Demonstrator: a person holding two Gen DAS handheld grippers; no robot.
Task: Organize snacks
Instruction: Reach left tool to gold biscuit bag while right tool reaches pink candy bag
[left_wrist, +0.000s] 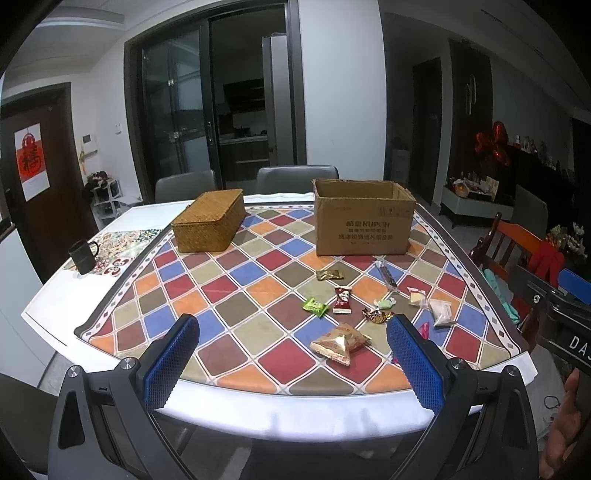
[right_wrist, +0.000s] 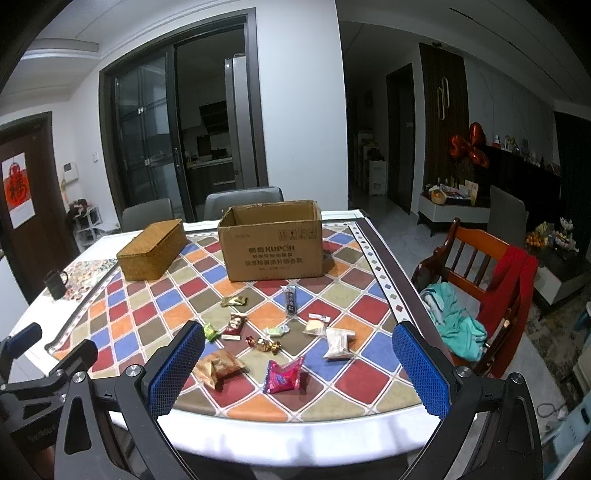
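From the left wrist camera, the left gripper (left_wrist: 293, 338) hangs over the near edge of the table (left_wrist: 74, 295), its blue-padded fingers (left_wrist: 173, 363) spread wide with nothing between them. The snacks lie loose on the chequered cloth (left_wrist: 229, 284) between the gripper and an open cardboard box (left_wrist: 364, 225): a tan triangular packet (left_wrist: 340, 343) nearest, a green sweet (left_wrist: 315, 306), a red-and-white wrapper (left_wrist: 341, 300), a gold one (left_wrist: 330, 274) and pale sachets (left_wrist: 441, 312) to the right. The box front reads "KUPOH" above lines of Chinese characters too blurred to make out. A lidded wicker basket (left_wrist: 208, 225) stands left of the box, well apart.

From the right wrist camera, the right gripper (right_wrist: 299, 343) likewise has its jaws wide apart and empty, above the same scatter. A crinkled pink packet (right_wrist: 284, 376) lies closest, the tan packet (right_wrist: 218, 367) just beside the left finger. A dark stick-shaped pack (right_wrist: 290, 299) lies near the box (right_wrist: 271, 243).
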